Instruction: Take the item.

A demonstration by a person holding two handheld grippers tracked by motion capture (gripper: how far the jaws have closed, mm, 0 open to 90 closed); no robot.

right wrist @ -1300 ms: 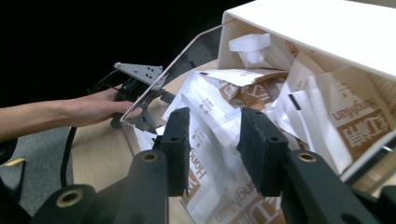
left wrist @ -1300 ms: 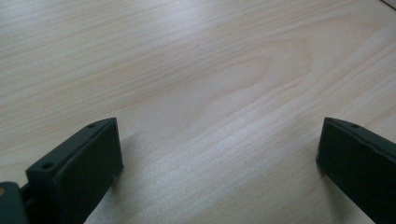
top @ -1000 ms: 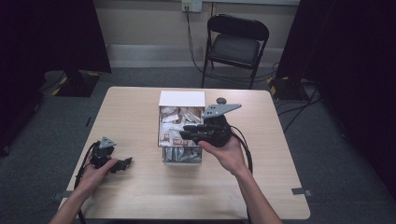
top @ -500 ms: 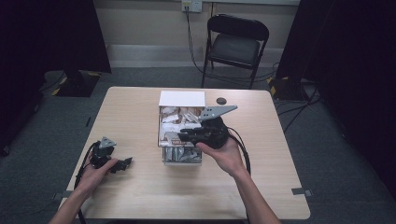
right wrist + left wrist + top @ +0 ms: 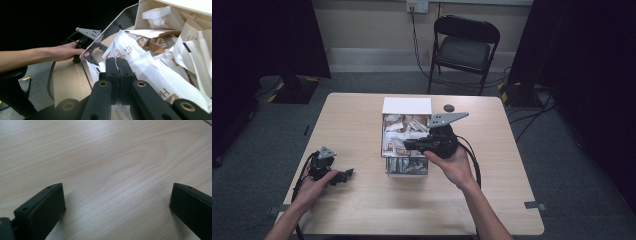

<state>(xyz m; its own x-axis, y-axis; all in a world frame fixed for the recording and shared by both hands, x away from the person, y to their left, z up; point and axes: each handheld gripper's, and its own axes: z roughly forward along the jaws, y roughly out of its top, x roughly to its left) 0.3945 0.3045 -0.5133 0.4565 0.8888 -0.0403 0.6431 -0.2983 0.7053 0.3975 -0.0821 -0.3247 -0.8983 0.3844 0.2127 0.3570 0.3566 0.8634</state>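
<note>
Pale wood worktop point(image 5: 362, 210) with a clear-walled box point(image 5: 406, 169) near its centre, heaped with white and brown paper sachets point(image 5: 160, 62); folding chair point(image 5: 464, 47) on the floor beyond, at twelve o'clock. Right gripper point(image 5: 412, 145) held over the box, jaws pressed together on the thin edge of one white sachet point(image 5: 125, 53). Left gripper point(image 5: 346, 175) low over bare wood at eight o'clock from the box, jaws spread wide; small dark disc point(image 5: 449, 107) at one o'clock.

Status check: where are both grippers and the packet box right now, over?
Right gripper shut on a white packet over the clear box. Left gripper open, resting on the table. Nothing in the way.
</note>
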